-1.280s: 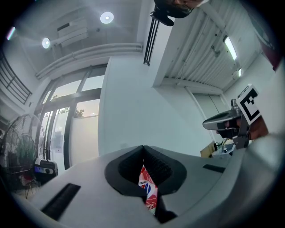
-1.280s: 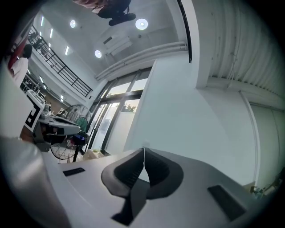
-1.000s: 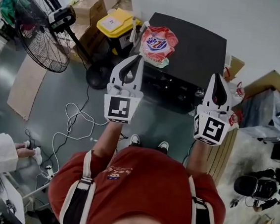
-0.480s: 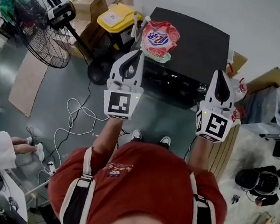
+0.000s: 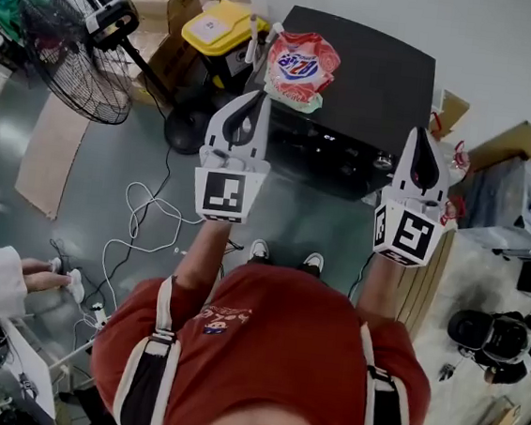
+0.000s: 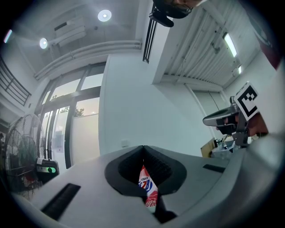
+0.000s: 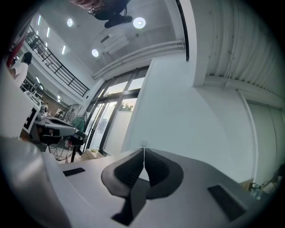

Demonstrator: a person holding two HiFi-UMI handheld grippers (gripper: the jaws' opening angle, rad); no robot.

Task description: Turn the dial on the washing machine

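Here, both the left tool (image 5: pixel 256 102) and right tool (image 5: pixel 416 136) hover clenched and empty before the washing machine (image 5: pixel 379 73).

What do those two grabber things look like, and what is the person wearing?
The left gripper and right gripper are white and taper to a point, with dark ribbed pads inside. Each carries a cube printed with black square markers. The person wears a red shirt with a small cartoon print, under black straps edged in white.
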